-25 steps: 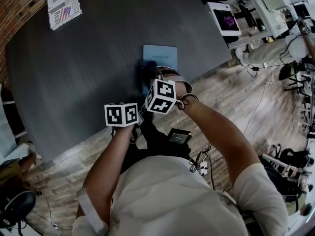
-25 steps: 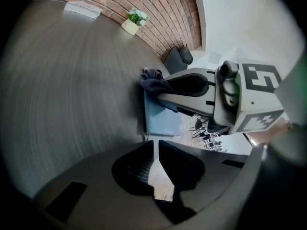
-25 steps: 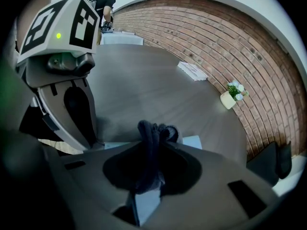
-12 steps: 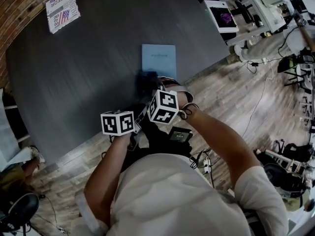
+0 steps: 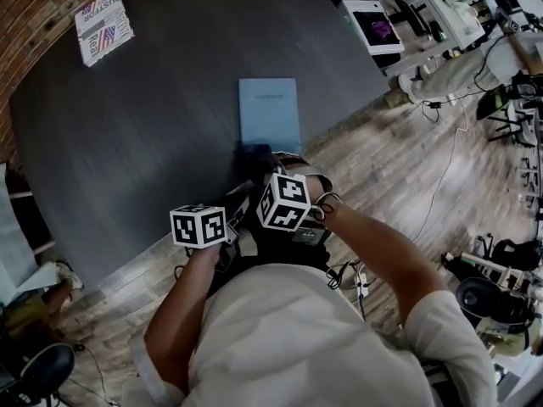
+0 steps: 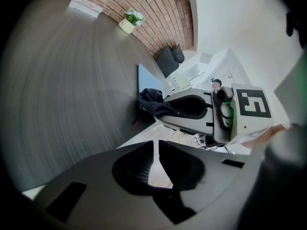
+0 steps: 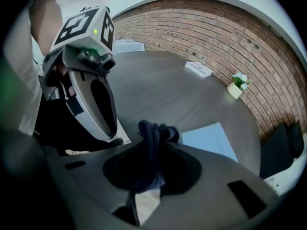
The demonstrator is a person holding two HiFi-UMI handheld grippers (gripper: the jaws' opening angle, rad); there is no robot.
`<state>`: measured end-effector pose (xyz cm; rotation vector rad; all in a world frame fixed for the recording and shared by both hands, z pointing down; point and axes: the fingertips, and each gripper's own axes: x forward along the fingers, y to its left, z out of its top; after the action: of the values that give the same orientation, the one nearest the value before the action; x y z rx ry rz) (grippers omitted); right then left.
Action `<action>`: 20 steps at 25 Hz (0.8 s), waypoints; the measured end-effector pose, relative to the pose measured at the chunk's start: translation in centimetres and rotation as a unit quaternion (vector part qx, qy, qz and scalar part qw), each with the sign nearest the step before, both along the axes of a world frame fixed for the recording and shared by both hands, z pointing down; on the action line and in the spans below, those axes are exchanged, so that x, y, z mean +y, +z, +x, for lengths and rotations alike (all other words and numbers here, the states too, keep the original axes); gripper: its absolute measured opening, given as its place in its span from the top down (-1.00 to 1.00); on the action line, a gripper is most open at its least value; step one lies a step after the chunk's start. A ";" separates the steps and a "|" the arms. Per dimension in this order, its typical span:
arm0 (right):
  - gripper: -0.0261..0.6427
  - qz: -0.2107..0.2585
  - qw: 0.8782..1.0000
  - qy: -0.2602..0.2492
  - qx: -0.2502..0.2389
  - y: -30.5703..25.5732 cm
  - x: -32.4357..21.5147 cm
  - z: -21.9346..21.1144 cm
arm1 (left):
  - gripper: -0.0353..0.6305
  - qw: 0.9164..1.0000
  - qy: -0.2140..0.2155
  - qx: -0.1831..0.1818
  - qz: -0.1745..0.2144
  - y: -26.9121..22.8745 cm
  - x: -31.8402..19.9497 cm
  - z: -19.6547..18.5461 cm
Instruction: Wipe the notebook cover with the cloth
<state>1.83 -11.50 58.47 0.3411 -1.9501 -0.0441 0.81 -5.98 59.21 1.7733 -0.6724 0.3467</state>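
Note:
A light-blue notebook (image 5: 270, 113) lies flat on the dark round table (image 5: 127, 142), close to its near edge. Just below the notebook's near edge is a dark cloth (image 5: 253, 159), bunched up, with my right gripper (image 5: 259, 170) shut on it. In the right gripper view the cloth (image 7: 152, 143) fills the jaws and the notebook (image 7: 211, 139) lies just beyond. My left gripper (image 5: 227, 214) hovers over the table's edge to the left of the right one. In its own view the left gripper (image 6: 156, 155) is shut on nothing, with the cloth (image 6: 152, 102) ahead.
A printed booklet (image 5: 103, 25) lies at the table's far left. A small potted plant (image 7: 237, 85) stands at the far rim by the brick wall (image 7: 230, 37). Wooden floor (image 5: 399, 168), white furniture (image 5: 399, 15) and cables lie to the right.
My right gripper has drawn the cloth back from the notebook's near corner toward the table's edge. Both grippers have come closer to my body.

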 end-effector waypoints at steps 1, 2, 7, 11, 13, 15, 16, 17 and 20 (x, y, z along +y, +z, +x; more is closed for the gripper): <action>0.67 -0.006 1.000 0.000 -0.003 -0.1 0.3 0.0 | 0.77 1.000 0.002 0.000 0.001 -0.1 0.2 0.0; 0.67 -0.012 1.000 0.001 -0.008 -0.3 0.7 0.0 | 0.77 1.000 0.005 0.001 0.001 -0.1 0.4 0.0; 0.67 -0.028 0.999 -0.012 -0.026 -2.4 2.4 -0.1 | 0.77 1.000 0.014 0.007 0.004 -0.5 1.1 -0.1; 0.67 -0.009 0.999 -0.022 -0.032 -4.7 1.6 0.5 | 0.77 1.000 0.019 0.013 0.008 -1.0 0.5 0.5; 0.67 0.007 0.999 -0.018 -0.029 -5.5 0.3 1.1 | 0.77 1.000 0.021 0.015 0.014 -1.3 -0.3 0.8; 0.67 0.026 0.999 -0.011 -0.020 -5.9 -1.6 2.0 | 0.77 0.999 0.023 0.018 0.021 -1.6 -1.3 1.3; 0.67 0.036 0.999 -0.008 -0.013 -5.9 -2.6 2.6 | 0.77 0.999 0.023 0.019 0.025 -1.8 -1.8 1.6; 0.67 0.046 0.999 -0.005 -0.005 -5.8 -3.7 3.3 | 0.77 0.999 0.023 0.020 0.028 -1.9 -2.4 1.9; 0.67 0.070 0.997 0.003 0.019 -5.1 -6.9 5.3 | 0.77 0.999 0.020 0.019 0.034 -2.0 -4.0 2.7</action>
<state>7.11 -18.40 53.34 0.4359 -1.9132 -0.1827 3.56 -9.96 57.21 1.8558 -0.6279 0.3197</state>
